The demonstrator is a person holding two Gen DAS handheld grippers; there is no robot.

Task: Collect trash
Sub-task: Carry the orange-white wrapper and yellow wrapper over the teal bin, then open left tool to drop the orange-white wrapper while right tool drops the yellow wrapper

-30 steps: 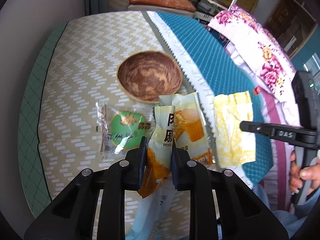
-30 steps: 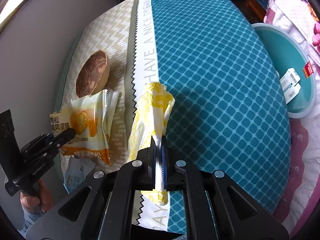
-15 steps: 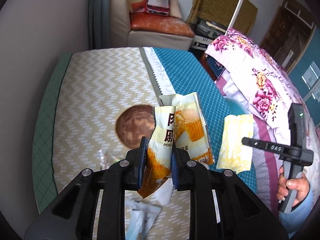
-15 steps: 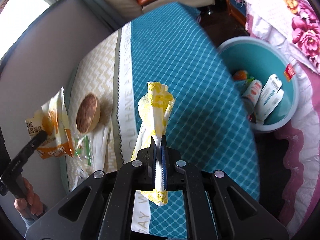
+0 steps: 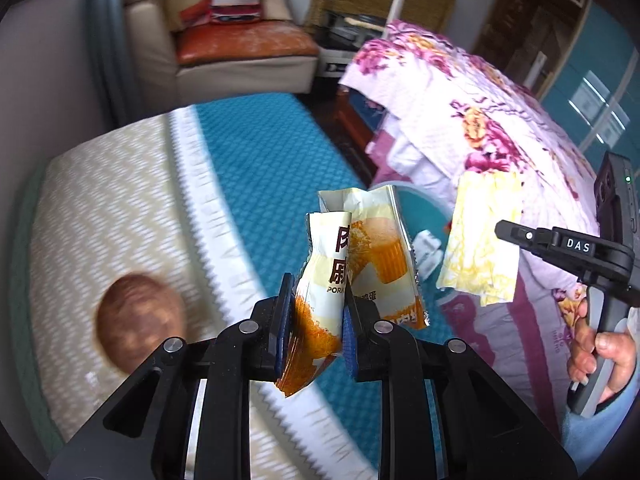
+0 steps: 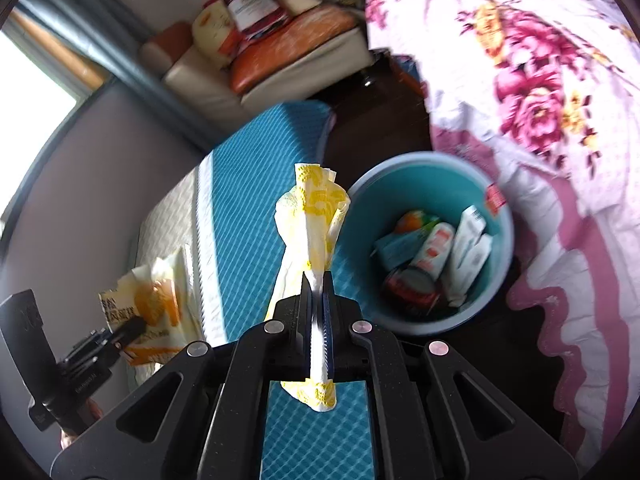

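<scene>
Both grippers moved off tablecloth (image 5: 256, 184) toward bin (image 6: 436, 320); left gripper (image 5: 316, 320) clamped on snack wrapper (image 5: 360, 264), right gripper (image 6: 317, 292) on yellow tissue (image 6: 312, 216); bin contents blurred, prob. cartons.

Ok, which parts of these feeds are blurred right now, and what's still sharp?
Left wrist view: wooden bowl and tablecloth are motion-smeared; the snack wrapper in the claw stays crisp. Right wrist view: sofa and quilt are smeared; yellow napkin is sharp, bin slightly soft.

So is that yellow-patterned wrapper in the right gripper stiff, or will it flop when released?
Probably limp and light: the yellow wrapper bunches and creases above the right gripper. Released over the teal bin, it would likely flutter rather than drop straight.
</scene>
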